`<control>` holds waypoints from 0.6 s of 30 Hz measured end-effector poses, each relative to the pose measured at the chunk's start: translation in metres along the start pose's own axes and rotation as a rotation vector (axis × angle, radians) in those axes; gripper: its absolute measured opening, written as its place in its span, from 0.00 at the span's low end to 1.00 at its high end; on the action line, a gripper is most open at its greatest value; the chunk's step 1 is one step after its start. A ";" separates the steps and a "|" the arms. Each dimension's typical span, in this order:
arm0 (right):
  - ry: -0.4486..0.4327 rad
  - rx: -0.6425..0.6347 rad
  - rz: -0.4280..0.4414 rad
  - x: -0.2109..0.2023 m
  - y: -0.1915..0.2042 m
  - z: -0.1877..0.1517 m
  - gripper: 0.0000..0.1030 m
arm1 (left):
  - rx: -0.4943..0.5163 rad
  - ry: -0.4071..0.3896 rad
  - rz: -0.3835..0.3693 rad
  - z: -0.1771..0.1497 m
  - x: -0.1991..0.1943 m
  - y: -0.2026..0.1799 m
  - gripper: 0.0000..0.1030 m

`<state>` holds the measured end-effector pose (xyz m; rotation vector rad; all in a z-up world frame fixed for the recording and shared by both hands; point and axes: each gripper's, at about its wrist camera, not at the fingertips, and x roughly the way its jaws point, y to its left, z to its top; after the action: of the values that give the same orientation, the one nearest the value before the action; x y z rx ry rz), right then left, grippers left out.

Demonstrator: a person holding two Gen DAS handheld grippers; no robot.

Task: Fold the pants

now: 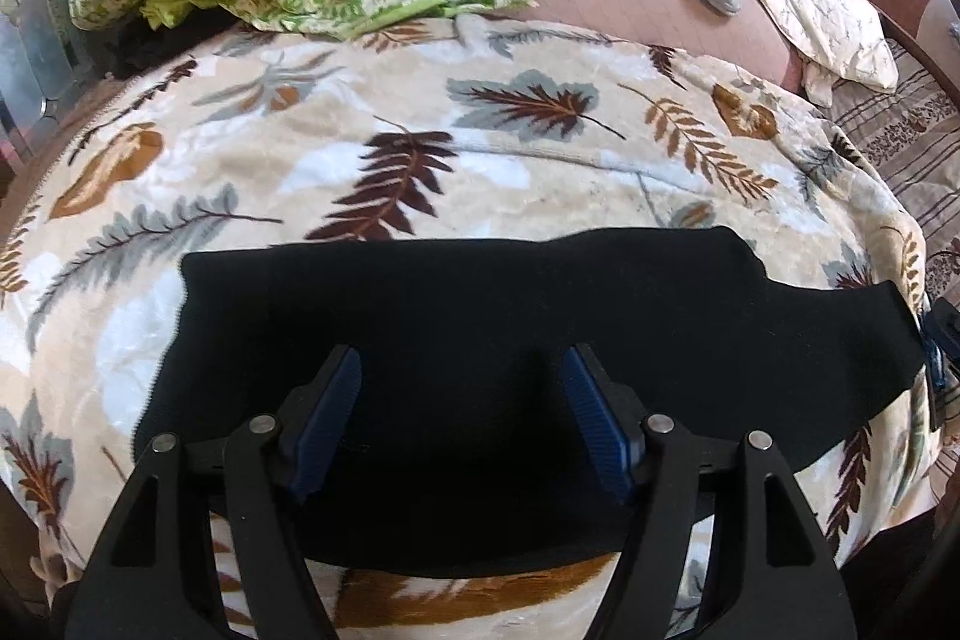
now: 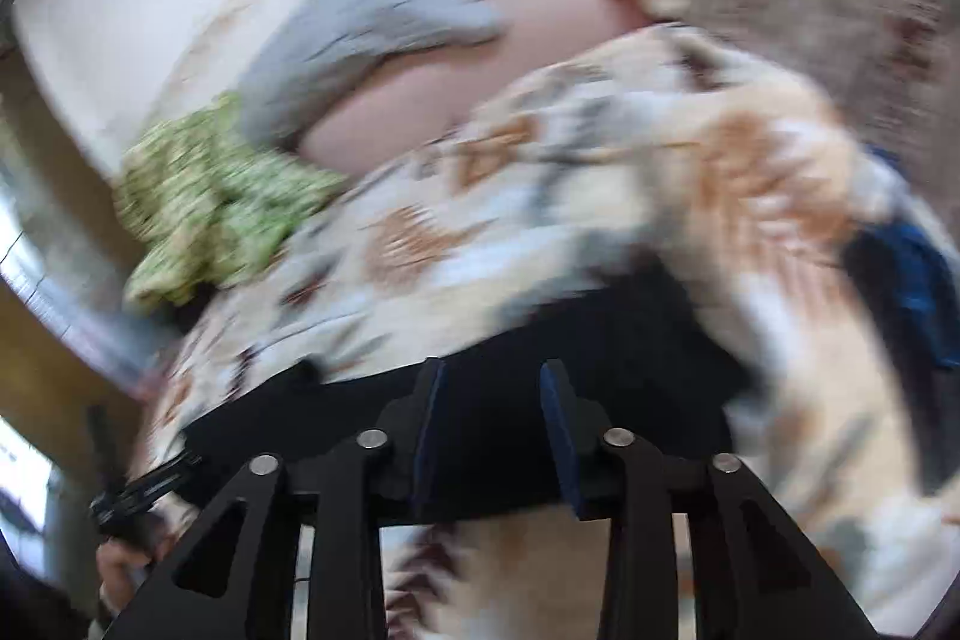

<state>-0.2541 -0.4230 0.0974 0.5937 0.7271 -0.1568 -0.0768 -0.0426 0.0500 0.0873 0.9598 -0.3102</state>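
Over the near middle of the black pants (image 1: pixel 480 340), left gripper (image 1: pixel 462 424) wide, gripping nothing; pants flat on the leaf blanket (image 1: pixel 360 130). Through blurred right view, right gripper (image 2: pixel 492 430) narrower, empty. Could rumple the fold if dragged.

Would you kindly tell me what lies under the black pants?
The black pants rest on the leaf-patterned blanket, which shows around them on every side. What lies below the blanket there is covered, as is anything tucked between the pants' layers.
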 end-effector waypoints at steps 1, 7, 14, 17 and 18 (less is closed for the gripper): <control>0.020 -0.033 0.033 0.010 0.014 -0.002 0.37 | -0.004 -0.008 0.014 0.000 -0.001 0.003 0.68; 0.150 -0.209 0.201 0.081 0.108 -0.023 0.37 | -0.035 -0.025 0.089 -0.005 -0.005 0.026 0.69; 0.234 -0.348 0.225 0.147 0.176 -0.039 0.37 | -0.105 -0.002 0.139 -0.014 0.002 0.057 0.70; 0.275 -0.366 0.168 0.174 0.177 -0.039 0.31 | -0.122 0.021 0.142 -0.018 0.011 0.062 0.72; 0.285 -0.368 0.150 0.180 0.174 -0.039 0.27 | -0.124 0.018 0.142 -0.019 0.012 0.063 0.74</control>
<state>-0.0845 -0.2454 0.0343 0.3175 0.9561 0.2028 -0.0667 0.0183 0.0249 0.0451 0.9826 -0.1186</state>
